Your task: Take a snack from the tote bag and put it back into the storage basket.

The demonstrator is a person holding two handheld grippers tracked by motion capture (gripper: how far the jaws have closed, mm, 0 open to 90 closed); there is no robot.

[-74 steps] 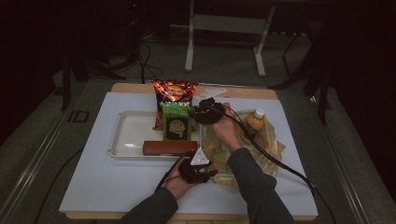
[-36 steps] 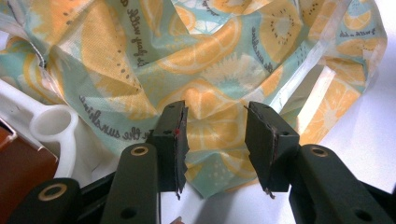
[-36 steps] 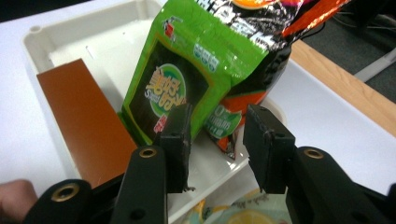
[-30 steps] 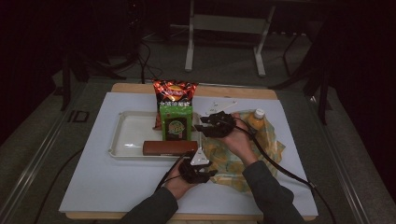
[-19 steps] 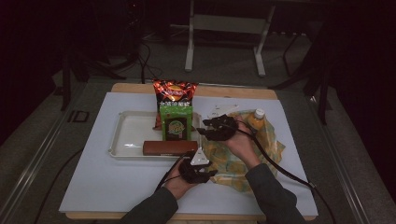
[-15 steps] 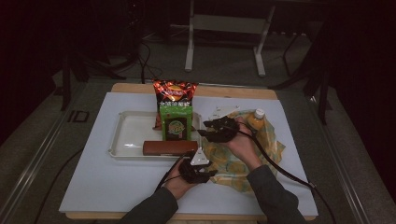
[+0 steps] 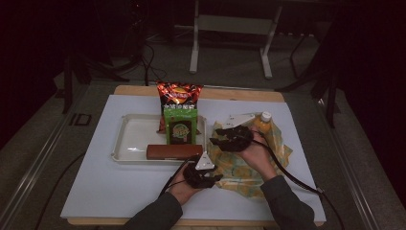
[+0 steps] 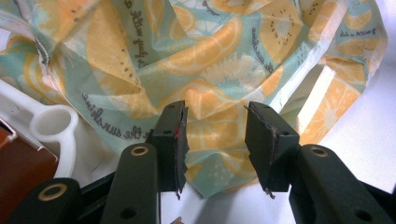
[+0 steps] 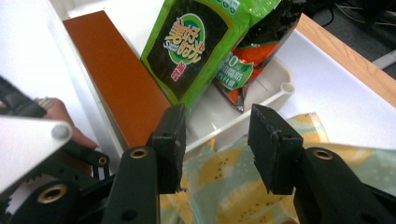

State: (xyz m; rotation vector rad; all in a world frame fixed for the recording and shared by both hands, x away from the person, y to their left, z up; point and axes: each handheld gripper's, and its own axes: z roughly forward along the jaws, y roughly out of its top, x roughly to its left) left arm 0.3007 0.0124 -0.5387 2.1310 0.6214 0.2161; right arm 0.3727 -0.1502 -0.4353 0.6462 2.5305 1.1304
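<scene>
Two grippers work at the fruit-print cloth bag [image 7: 249,163], which lies crumpled on the table [image 7: 105,187] just right of the white tray [image 7: 131,139].

Change noted: 2.5 s ago the right gripper [image 7: 225,139] sat up at the green snack pack [image 7: 181,125] in the tray; it has since drawn back and now hovers over the bag's near-tray edge, jaws apart and empty. We take this to mean the pack has been released standing in the tray, against the red chip bag [image 7: 179,93], and the hand is free for the next item.

The left gripper [image 8: 212,140] has stayed put at the bag's near corner, jaws apart, straddling a fold but not pinching it.

Bag: soft, creased, yellow citrus slices on pale blue-green, printed script. An orange-capped bottle [image 7: 262,122] stands at its far edge. A brown box [image 7: 173,151] lies along the tray's front.
</scene>
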